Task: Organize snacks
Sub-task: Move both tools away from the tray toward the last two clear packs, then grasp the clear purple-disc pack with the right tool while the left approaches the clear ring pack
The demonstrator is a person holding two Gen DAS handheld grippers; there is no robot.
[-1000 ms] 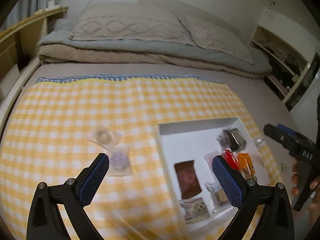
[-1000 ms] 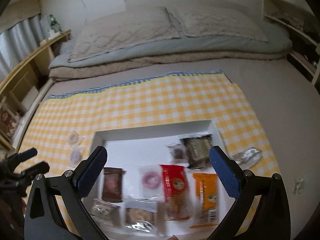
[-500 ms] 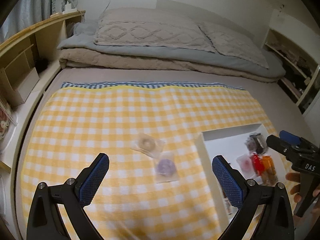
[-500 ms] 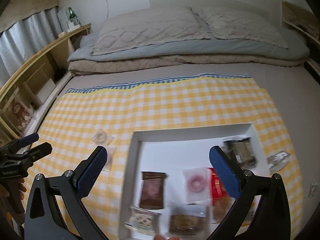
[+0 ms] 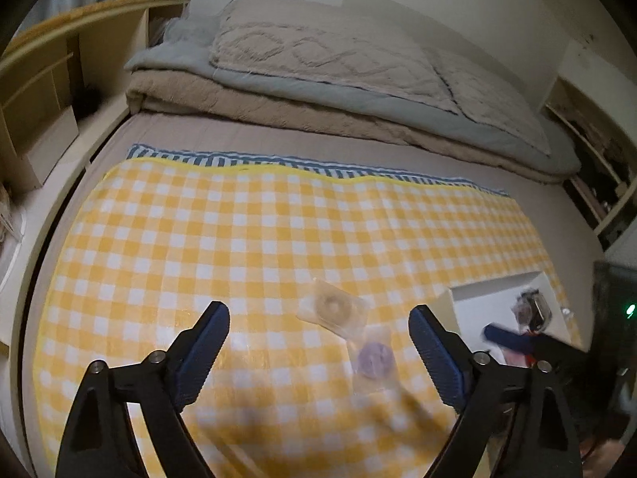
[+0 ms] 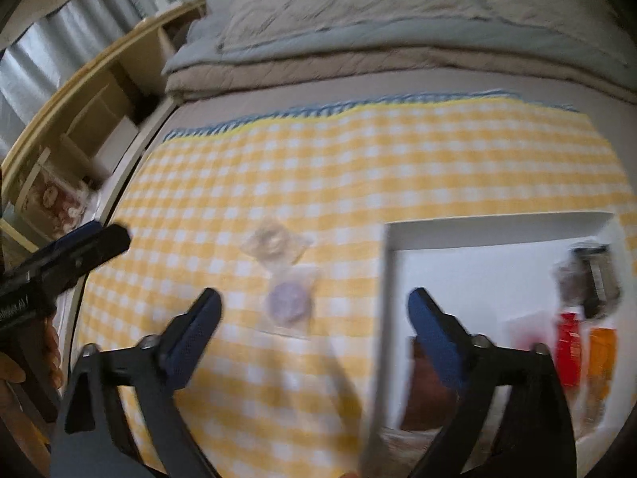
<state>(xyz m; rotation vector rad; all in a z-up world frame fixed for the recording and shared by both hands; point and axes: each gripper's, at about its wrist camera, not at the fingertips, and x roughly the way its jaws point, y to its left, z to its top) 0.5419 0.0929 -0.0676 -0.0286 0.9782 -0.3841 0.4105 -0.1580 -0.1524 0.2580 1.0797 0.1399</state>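
Two clear-wrapped ring snacks lie on the yellow checked cloth: a beige one and a purple one. A white tray to their right holds several wrapped snacks, among them a red pack, an orange pack and a dark pack. My left gripper hovers over the cloth, its jaws closing with nothing pressed between them. My right gripper hangs just short of the purple snack, jaws closing too, empty.
Folded blankets and pillows lie across the far end of the bed. A wooden shelf unit runs along the left side, another shelf stands at the right. Each gripper shows in the other's view, at the left and right.
Both views have swung left, from the tray toward the two loose ring snacks. The right gripper has also dropped closer to the cloth. Both pairs of jaws have narrowed.
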